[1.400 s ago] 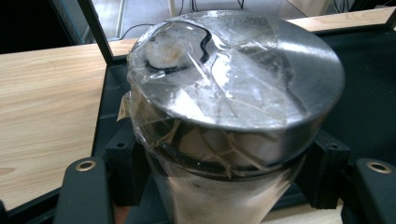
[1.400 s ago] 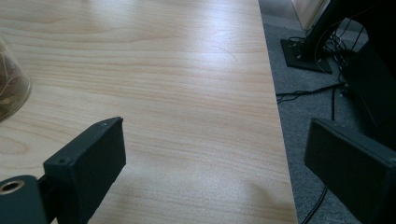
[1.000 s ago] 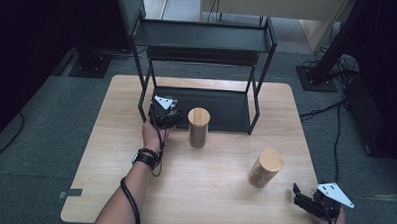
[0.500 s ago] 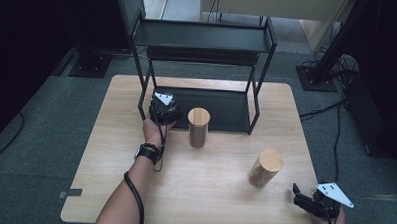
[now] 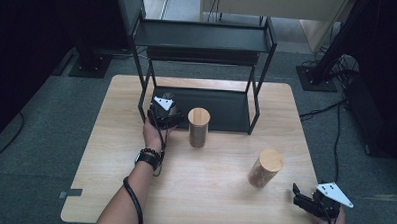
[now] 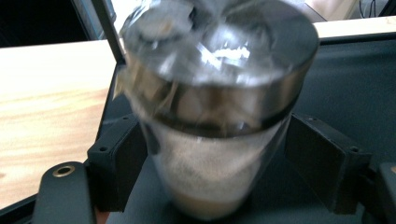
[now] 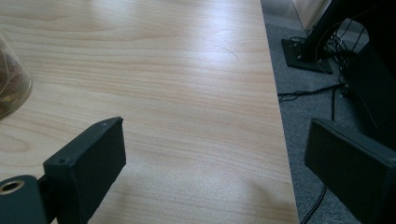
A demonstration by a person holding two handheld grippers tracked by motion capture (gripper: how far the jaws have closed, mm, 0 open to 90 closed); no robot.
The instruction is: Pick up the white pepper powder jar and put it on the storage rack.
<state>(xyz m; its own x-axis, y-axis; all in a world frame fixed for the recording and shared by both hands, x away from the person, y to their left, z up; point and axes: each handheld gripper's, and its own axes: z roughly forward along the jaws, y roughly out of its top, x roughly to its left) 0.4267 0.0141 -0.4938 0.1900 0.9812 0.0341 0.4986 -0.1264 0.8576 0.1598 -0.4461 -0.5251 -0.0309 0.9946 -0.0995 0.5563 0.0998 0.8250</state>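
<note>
Centrally, the left gripper (image 6: 210, 154), jaws just opening, straddles a steel-lidded jar (image 6: 212, 107) on the rack's shelf (image 5: 226, 110); the right gripper (image 7: 215, 172) rests spread over the desk (image 7: 187, 93).

I counted one clear jar (image 6: 215, 126) with a dark metal lid between my left tongs' jaws, two wood-lidded canisters on the table, one (image 5: 198, 127) beside the rack and one (image 5: 265, 168) nearer me, and a single black two-tier rack (image 5: 204, 37).
</note>
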